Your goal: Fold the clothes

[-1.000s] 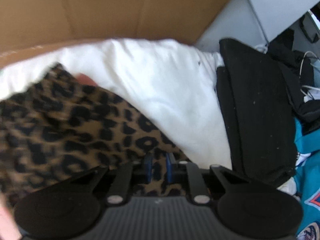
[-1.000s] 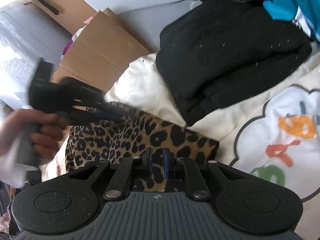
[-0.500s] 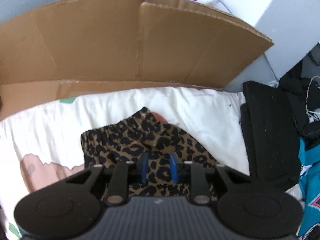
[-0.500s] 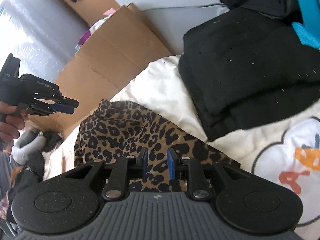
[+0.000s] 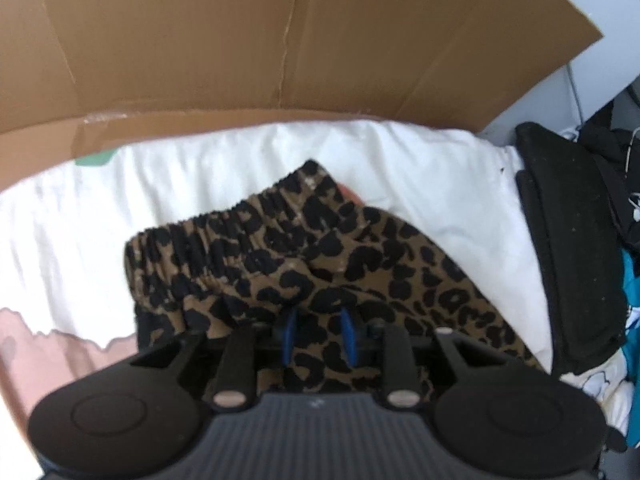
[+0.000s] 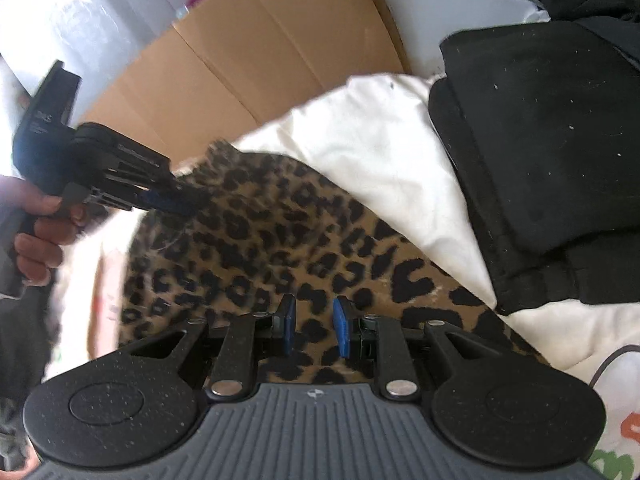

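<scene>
A folded leopard-print garment (image 5: 320,248) with an elastic waistband lies on white printed bedding (image 5: 240,160). My left gripper (image 5: 317,332) hovers low over its near part, blue pads apart, nothing pinched between them. In the right wrist view the same garment (image 6: 280,232) spreads out ahead of my right gripper (image 6: 314,328), which is open just above the cloth. The left gripper (image 6: 176,202) shows there too, held by a hand (image 6: 36,220), with its tips at the garment's far left edge.
A brown cardboard sheet (image 5: 280,40) stands behind the bedding. A folded black garment (image 6: 540,140) lies to the right of the leopard piece, with dark clothes and a teal garment (image 5: 632,280) beyond. The bedding (image 6: 380,140) carries coloured prints at the lower right.
The leopard garment has gone from held up to lying on the bedding. Both grippers' pads have spread apart and let go. The left gripper has come back down to the garment's edge.
</scene>
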Demonstrator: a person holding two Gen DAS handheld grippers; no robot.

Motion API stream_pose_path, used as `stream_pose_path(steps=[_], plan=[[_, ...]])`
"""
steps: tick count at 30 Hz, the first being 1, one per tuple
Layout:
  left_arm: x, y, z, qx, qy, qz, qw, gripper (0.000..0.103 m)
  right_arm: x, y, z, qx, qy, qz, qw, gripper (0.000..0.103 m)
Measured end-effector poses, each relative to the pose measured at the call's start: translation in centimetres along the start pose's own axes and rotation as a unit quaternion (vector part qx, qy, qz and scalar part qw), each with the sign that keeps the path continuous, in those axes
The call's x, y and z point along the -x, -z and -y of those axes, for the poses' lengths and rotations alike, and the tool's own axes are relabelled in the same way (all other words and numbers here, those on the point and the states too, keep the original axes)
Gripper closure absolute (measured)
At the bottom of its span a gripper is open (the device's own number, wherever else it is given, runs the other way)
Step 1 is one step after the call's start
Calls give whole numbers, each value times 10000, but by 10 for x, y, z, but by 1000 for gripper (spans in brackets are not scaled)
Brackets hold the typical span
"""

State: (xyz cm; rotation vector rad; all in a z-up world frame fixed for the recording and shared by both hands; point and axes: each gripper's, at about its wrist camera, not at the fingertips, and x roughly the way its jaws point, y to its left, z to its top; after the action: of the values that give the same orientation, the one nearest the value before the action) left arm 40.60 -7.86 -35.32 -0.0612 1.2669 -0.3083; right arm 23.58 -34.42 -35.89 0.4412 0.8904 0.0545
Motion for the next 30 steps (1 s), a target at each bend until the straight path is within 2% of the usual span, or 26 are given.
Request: stream_pose_path(steps=[1, 9, 12, 16, 19, 26, 30], plan=[[-4, 1, -1, -35, 31, -4, 10000, 76, -2, 0, 2, 64, 102, -39, 9999, 78], [-20, 7, 1, -511, 11, 17, 9987, 80, -10, 3, 22, 176, 412, -151, 9989, 80], [-8, 5, 2, -718, 66, -10, 9974, 81, -10, 5, 18, 215, 567, -194, 9980, 81], [26, 9, -9, -939, 104, 141, 9954, 81, -6, 0, 9, 461, 767, -419, 9951, 79], [44, 17, -25, -835, 233, 266, 9959, 76, -1, -2, 3, 647, 533, -406, 9957, 79], [43, 36, -54, -689, 224, 595, 9956, 77, 4, -3, -21, 785, 291, -66, 9965, 80], [31, 42, -67, -540, 239, 778, 9952, 78, -4, -6, -27, 971, 289, -156, 9947, 80]])
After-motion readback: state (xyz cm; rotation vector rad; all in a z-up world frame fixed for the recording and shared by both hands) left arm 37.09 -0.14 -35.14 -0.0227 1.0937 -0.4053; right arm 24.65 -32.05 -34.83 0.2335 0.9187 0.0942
